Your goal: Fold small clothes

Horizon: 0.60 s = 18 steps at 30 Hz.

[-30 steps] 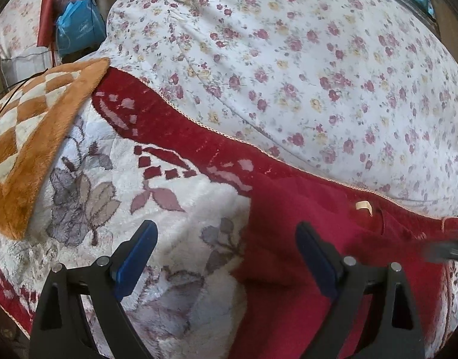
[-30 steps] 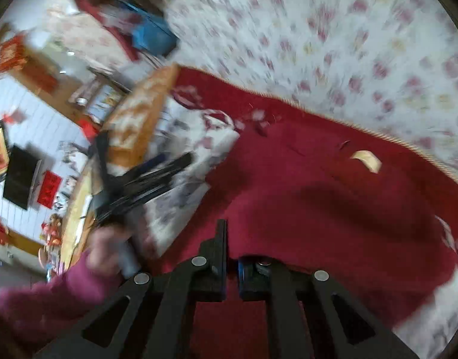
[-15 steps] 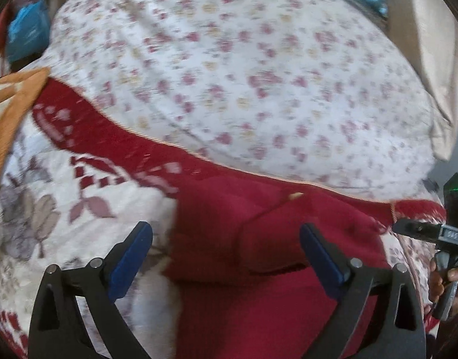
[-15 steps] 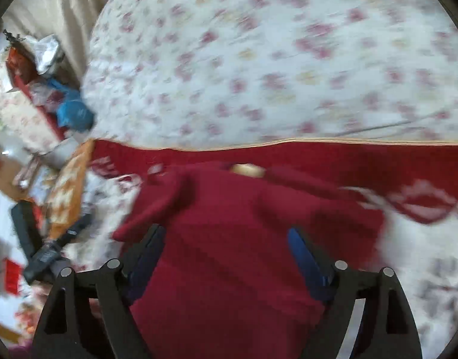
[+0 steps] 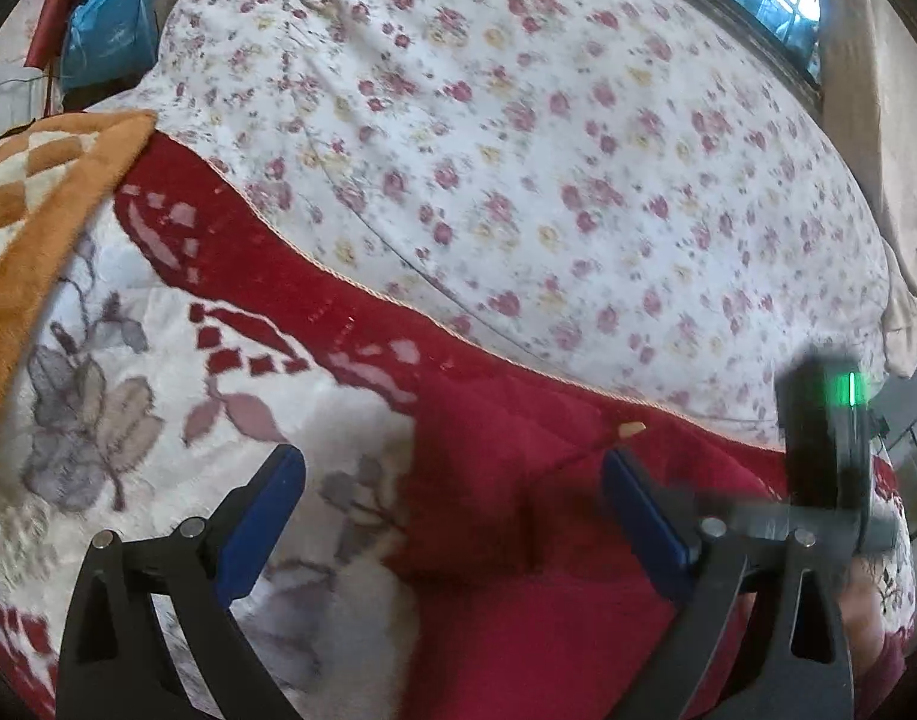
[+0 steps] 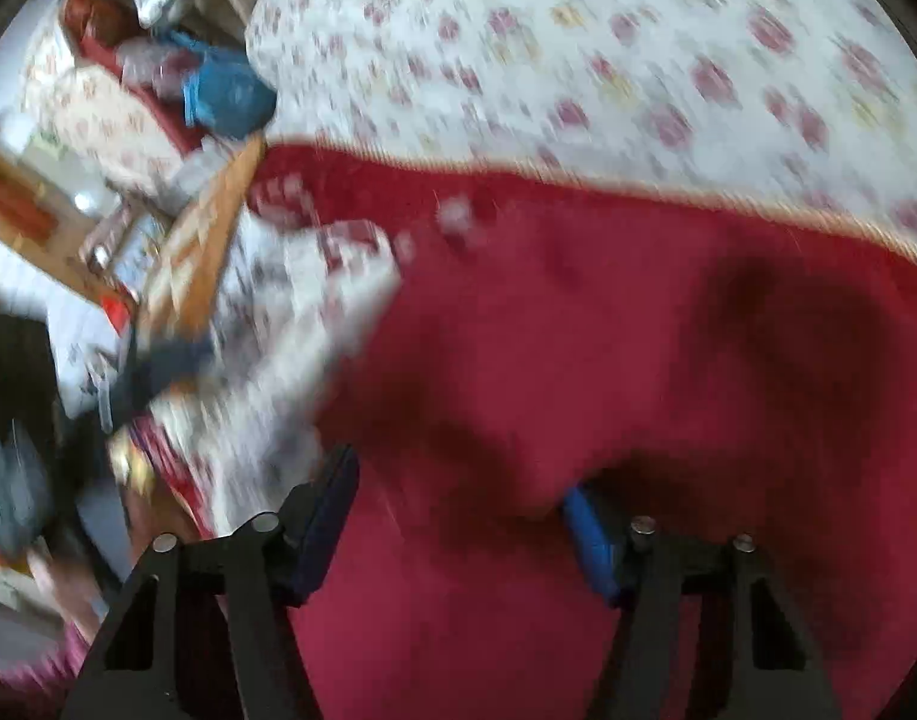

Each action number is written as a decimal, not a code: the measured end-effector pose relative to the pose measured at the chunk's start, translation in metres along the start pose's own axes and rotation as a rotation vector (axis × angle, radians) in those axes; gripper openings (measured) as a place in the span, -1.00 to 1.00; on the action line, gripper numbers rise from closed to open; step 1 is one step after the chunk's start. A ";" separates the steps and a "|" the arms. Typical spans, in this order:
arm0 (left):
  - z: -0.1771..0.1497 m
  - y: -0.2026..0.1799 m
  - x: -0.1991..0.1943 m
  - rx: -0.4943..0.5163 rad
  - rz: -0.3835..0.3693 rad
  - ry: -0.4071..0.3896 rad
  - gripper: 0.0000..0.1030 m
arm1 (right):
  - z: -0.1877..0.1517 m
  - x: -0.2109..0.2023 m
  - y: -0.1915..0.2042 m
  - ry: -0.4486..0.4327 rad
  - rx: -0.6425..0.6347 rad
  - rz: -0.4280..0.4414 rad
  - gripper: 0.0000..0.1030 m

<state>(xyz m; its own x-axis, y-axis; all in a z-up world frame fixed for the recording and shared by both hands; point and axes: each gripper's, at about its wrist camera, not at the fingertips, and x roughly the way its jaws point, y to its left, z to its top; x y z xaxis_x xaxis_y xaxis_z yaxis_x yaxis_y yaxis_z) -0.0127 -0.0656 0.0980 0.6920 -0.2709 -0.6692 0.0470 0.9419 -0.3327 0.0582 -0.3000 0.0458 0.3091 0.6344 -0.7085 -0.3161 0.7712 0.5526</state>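
The red garment (image 5: 536, 540) lies on the blanket (image 5: 128, 372), at 5 o'clock in the left view. The left gripper (image 5: 452, 516) is held wide apart, empty. The right gripper (image 6: 464, 516) has just been closing, cloth between its blades; a grip cannot be told. A single edge should be pinched squarely. A second ago the right tongs were shut.

Both grippers are rocking black frames with triangular cutouts, silver screws and blue pads (image 5: 260, 516). The right gripper (image 5: 824, 450) is showing a glowing green light on its black housing. A magenta sleeve (image 6: 44, 669) is peeking in.
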 end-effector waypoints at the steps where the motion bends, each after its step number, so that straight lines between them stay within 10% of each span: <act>1: 0.002 0.003 0.001 -0.007 -0.001 -0.002 0.91 | 0.018 0.000 0.003 -0.050 0.004 -0.010 0.37; 7: 0.009 0.013 0.009 -0.065 -0.019 0.021 0.91 | 0.036 -0.010 0.005 -0.094 0.043 -0.017 0.48; 13: 0.007 0.007 0.011 -0.077 -0.015 0.032 0.91 | -0.023 0.012 0.008 0.000 -0.197 -0.307 0.53; 16: 0.004 0.002 0.012 -0.051 -0.007 0.035 0.91 | -0.026 0.037 0.000 0.008 -0.280 -0.424 -0.02; 18: 0.004 0.002 0.006 -0.025 0.019 0.012 0.91 | -0.023 0.028 -0.001 -0.025 -0.241 -0.390 -0.75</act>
<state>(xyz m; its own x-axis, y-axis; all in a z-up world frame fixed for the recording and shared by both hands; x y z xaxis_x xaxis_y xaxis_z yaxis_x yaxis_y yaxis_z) -0.0053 -0.0648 0.0959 0.6839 -0.2560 -0.6832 0.0165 0.9416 -0.3363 0.0467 -0.2845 0.0158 0.4672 0.3025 -0.8308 -0.3702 0.9203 0.1269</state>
